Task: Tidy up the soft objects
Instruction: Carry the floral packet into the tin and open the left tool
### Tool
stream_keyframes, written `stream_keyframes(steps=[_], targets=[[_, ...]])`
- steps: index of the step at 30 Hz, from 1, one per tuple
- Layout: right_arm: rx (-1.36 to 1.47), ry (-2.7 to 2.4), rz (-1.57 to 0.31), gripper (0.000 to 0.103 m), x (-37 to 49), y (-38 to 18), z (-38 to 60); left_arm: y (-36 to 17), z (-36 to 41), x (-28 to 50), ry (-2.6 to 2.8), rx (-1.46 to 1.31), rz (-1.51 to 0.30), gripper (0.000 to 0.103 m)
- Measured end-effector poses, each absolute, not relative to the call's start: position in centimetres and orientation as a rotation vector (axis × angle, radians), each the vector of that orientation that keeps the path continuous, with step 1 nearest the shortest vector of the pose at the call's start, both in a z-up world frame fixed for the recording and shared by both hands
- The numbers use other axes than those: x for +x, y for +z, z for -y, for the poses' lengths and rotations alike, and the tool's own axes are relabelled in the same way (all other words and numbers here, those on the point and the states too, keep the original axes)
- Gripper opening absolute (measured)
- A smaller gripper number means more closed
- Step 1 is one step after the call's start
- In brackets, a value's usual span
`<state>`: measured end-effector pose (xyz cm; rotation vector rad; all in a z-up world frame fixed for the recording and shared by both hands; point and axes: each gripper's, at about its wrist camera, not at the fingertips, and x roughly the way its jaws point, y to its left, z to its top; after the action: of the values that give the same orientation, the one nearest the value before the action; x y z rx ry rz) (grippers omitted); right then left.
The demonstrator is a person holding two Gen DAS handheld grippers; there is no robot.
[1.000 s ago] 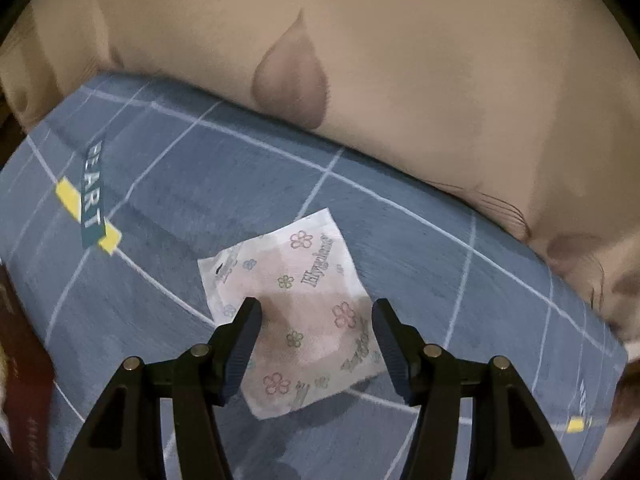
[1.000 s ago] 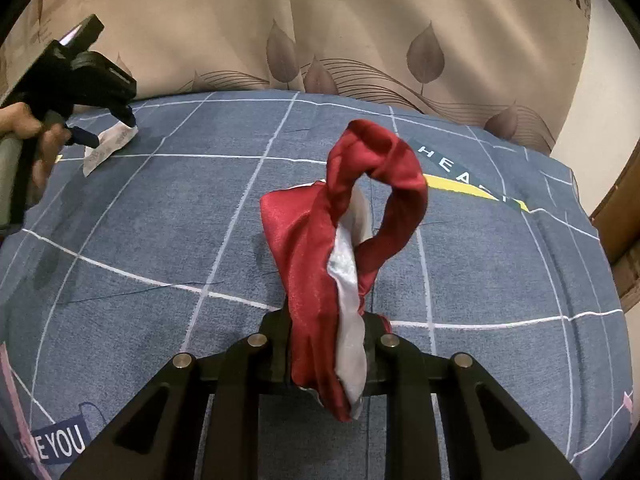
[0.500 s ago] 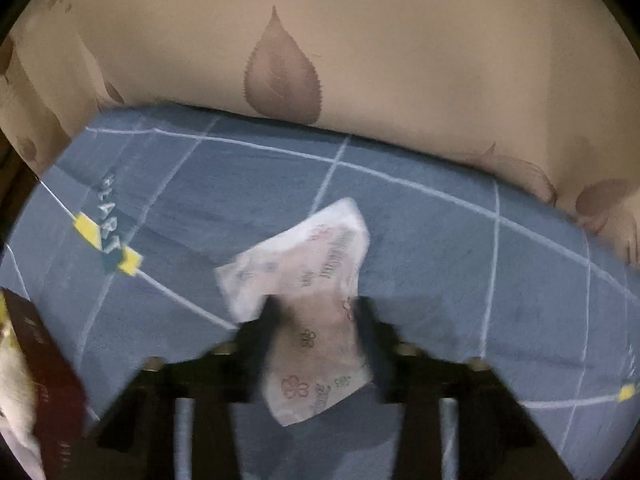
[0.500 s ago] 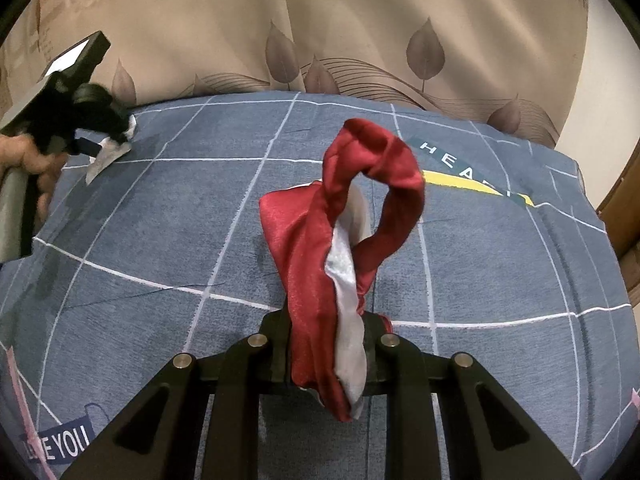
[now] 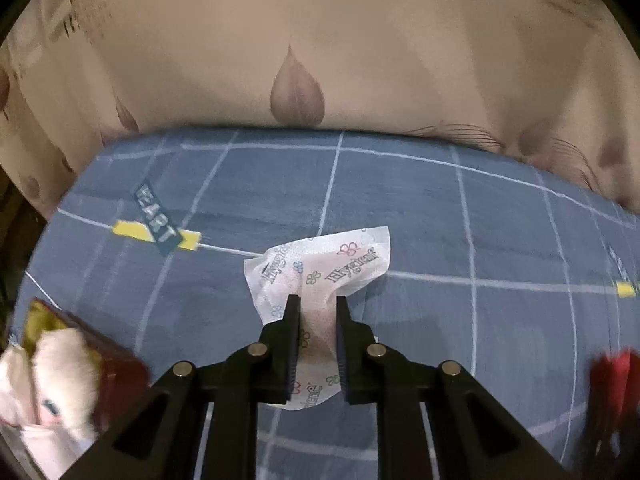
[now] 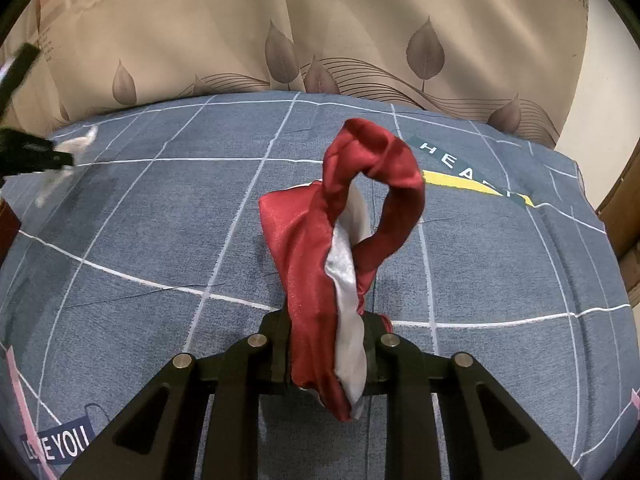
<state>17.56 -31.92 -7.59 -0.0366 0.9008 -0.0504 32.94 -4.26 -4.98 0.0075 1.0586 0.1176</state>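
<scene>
**Left wrist and right wrist: each claw pinching a soft item over the blue bed sheet**

Left wrist view shows the left gripper (image 5: 316, 308) pressed together on a white packet (image 5: 320, 268) printed with small flowers and lettering. The packet's middle is squeezed between the two black fingers (image 5: 290, 344), its upper part fans out crumpled beyond the tips, and a lower corner hangs out below the jaws. It sits above the blue bed sheet (image 5: 420, 220), which carries a white grid and a dark label reading "HEART" (image 5: 156, 224). At the lower left edge a fluffy white plush toy (image 5: 52, 376) lies in a dark red box (image 5: 120, 364) with a yellow lining; both are blurred. A red blur shows at the lower right edge, too smeared to identify. A beige curtain (image 5: 320, 40) with leaf prints hangs behind the bed.

Right wrist view shows the right gripper (image 6: 326, 320) clamped on a red and white satin cloth (image 6: 320, 248). The cloth stands up from the jaws, its red part curling over into a loop, and a tail hangs below the fingers. The other gripper appears at the far left edge, blurred, with the white packet (image 6: 76, 144) at its tip, well apart from the cloth.
</scene>
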Motion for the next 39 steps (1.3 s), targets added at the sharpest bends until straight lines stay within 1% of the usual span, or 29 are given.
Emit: stream_keyframes(steps=[13, 20, 26, 39], targets=[[-0.044, -0.055, -0.902, 0.021, 17.6, -7.6, 31.9, 2.7, 3.6, 21.5, -0.077, 0.151, -0.941, 0.016], [-0.047, -0.057, -0.902, 0.021, 17.5, -7.5, 31.9, 6.1, 1.3, 15.7, -0.120, 0.216, -0.895, 0.016], [-0.046, -0.056, -0.902, 0.021, 17.5, -7.6, 31.9, 7.5, -3.0, 12.9, -0.076, 0.218, -0.885, 0.016], [-0.050, -0.060, -0.902, 0.021, 17.5, -7.6, 31.9, 7.4, -14.0, 9.5, 0.103, 0.120, -0.894, 0.016]])
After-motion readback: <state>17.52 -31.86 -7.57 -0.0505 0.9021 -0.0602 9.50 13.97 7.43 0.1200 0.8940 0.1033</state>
